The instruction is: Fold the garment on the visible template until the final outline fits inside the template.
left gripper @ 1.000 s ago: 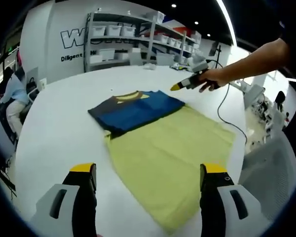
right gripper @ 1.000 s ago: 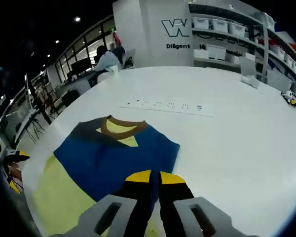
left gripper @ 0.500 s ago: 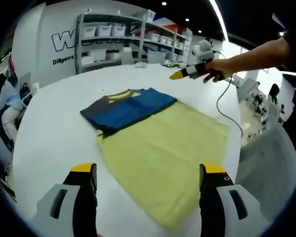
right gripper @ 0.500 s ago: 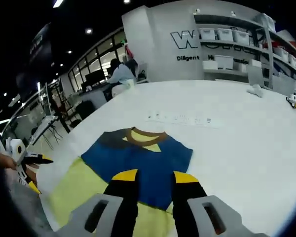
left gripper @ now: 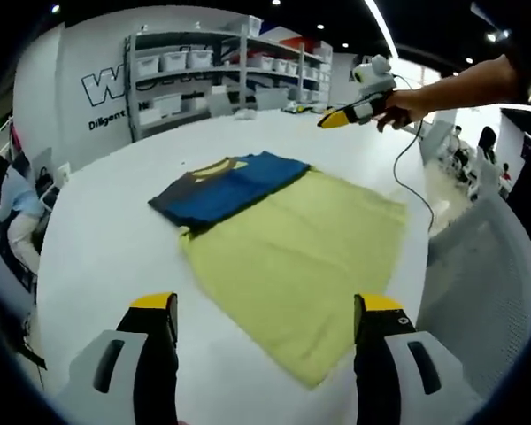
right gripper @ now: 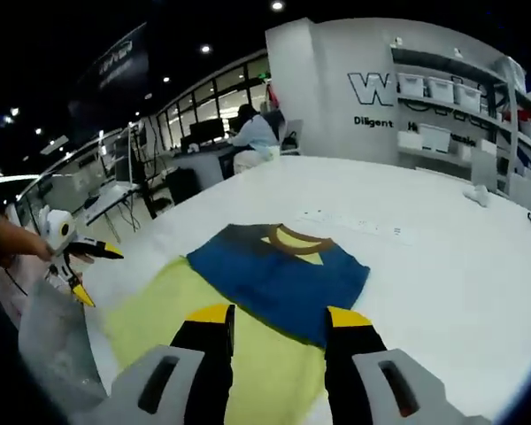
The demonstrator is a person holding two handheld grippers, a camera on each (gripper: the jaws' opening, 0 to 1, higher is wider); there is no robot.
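Observation:
The folded garment [left gripper: 230,188], blue with a dark band and a brown collar over yellow lining, lies across the far end of a yellow-green template sheet [left gripper: 301,261] on a white table [left gripper: 106,239]. The garment's collar end reaches past the sheet's edge. My left gripper [left gripper: 265,303] hangs open above the table's near side, nothing between its fingers. The right gripper [left gripper: 347,115], held by a hand, hovers beyond the sheet's far corner. In the right gripper view the garment [right gripper: 279,274] lies on the sheet [right gripper: 155,305] just ahead of my open right gripper [right gripper: 279,314]. The left gripper [right gripper: 75,257] floats at left.
A cable [left gripper: 405,181] trails over the table's right edge. Shelves with white bins [left gripper: 203,66] stand behind the table. A person sits at a desk [right gripper: 252,146] in the background. A small white object [right gripper: 480,195] lies far out on the table.
My right gripper has gone from shut to open and has risen away from the garment. Both views have pulled back; the garment lies as before.

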